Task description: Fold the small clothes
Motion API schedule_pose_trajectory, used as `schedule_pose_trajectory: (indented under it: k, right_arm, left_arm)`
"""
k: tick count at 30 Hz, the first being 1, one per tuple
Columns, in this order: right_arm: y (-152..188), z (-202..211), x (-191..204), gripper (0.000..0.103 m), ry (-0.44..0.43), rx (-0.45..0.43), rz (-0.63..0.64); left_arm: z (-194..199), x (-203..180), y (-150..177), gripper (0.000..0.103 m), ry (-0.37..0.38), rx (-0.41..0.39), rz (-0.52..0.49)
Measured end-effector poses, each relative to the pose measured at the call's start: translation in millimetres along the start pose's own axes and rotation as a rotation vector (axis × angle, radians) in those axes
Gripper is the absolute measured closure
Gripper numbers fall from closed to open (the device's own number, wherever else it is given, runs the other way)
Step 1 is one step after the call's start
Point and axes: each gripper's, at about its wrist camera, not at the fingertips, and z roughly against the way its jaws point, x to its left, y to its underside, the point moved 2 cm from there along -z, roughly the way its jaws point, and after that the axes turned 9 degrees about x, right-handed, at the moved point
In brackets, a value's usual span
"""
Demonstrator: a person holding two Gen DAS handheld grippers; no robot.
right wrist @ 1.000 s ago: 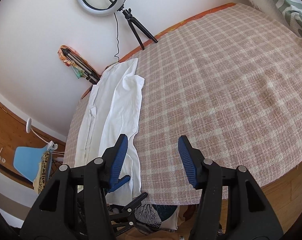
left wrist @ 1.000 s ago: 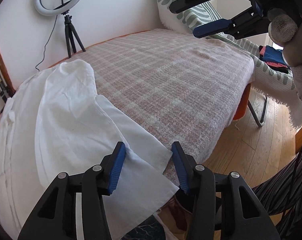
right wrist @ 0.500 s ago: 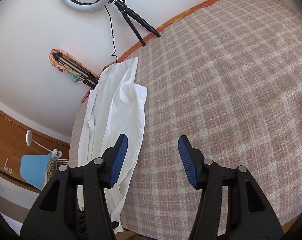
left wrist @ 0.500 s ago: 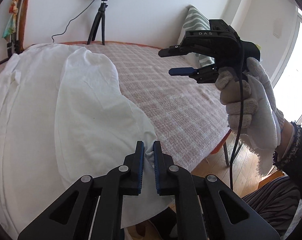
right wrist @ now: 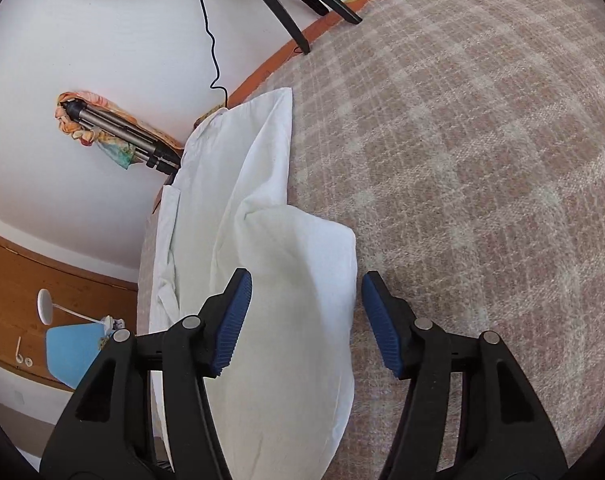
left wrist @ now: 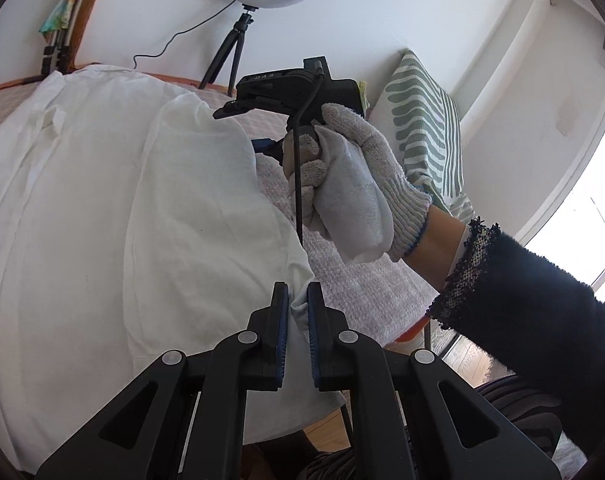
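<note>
The left gripper (left wrist: 298, 300) pinches the near corner of the white garment (left wrist: 122, 208), which lies on the checked blanket (right wrist: 462, 160). The right gripper (right wrist: 306, 316), jaws just narrowing with nothing pinched yet, hangs over the far folded edge. Next, I think, it must grasp there to fold.

Both wrist views look steeply down, close over the bed (right wrist: 482, 160) — sharing the white garment (left wrist: 122, 220).

Black tongs (left wrist: 298, 304) with ribbed blue pads; white knit glove (left wrist: 358, 184), black lace-cuffed sleeve (left wrist: 534, 312)
</note>
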Motion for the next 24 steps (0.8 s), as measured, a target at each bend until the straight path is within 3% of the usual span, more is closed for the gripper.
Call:
schedule_pose_trajectory:
  k: [2,5,13,19,24]
  right_arm:
    - [-2.4,-7.6,12.7,0.084,0.069,0.026,0.046]
    - [-2.9,-12.0,27.2,0.093,0.147,0.033,0.078]
    - [-0.8,-4.6,100.3,0.094,0.278,-0.002,0.236]
    - [9.5,-35.0,163.5,0.095,0.396,0.038,0.408]
    - [22.9,-69.9,199.1,0.096,0.450,0.071,0.477]
  left_arm:
    - [1.0,3.9,2.1,0.095,0.002,-0.001,0.008]
    - [3.4,9.8,4.6,0.095,0.002,-0.002,0.013]
    - [25.8,31.7,14.6,0.096,0.035,-0.029,0.092]
    - [41.9,52.6,28.5,0.096,0.046,-0.050,0.166]
    - [56.6,73.3,35.3,0.096,0.037,-0.071,0.218]
